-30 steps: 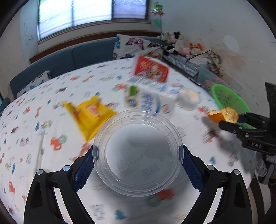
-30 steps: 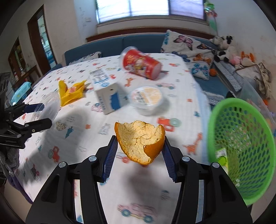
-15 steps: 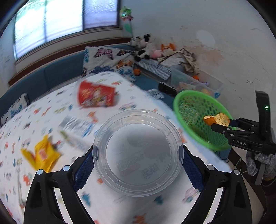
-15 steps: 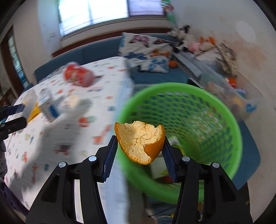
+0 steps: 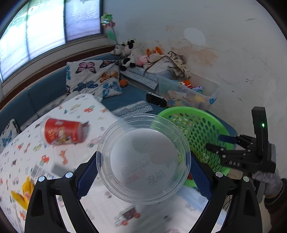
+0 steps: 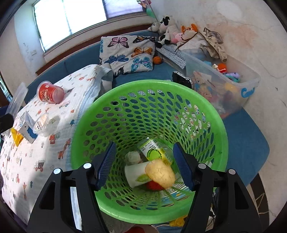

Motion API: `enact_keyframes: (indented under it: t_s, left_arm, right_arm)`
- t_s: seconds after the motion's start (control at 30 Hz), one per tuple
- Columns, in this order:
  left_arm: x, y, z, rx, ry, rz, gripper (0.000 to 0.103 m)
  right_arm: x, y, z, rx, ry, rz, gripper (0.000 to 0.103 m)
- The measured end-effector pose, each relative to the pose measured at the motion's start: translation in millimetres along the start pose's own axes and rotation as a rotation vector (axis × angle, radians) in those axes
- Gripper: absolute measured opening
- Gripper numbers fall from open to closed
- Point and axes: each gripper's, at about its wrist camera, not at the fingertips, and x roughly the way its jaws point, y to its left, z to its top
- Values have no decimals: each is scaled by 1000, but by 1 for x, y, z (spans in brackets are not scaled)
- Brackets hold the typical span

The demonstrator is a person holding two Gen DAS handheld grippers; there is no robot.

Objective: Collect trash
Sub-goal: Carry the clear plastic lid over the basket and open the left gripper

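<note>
Orange peel [image 6: 160,173] dropped; right gripper [image 6: 144,165] opening.

I'm looking at a bright room: daylight pours through a wide window [image 6: 71,16] set above a dark wooden sill. Below it runs a blue bench sofa [image 6: 80,61] with a butterfly-print cushion [image 6: 127,53] propped against its back. The white wall [image 5: 215,44] on the right is stained and cracked. Plush toys [image 5: 132,53] crowd the corner, and a clear plastic storage bin [image 6: 224,86] of toys stands beside the wall
</note>
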Motion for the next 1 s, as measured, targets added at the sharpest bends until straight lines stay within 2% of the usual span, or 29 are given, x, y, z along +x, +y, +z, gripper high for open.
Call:
enact_keyframes:
  t_s: [0.6, 1.0]
  left_arm:
    - [69, -61, 34, 53, 63, -68, 90]
    - [81, -74, 31, 39, 71, -143, 92]
  right_arm:
    - [-34, -22, -19, 8, -29, -12, 74]
    - [-38, -22, -26, 8, -29, -13, 74]
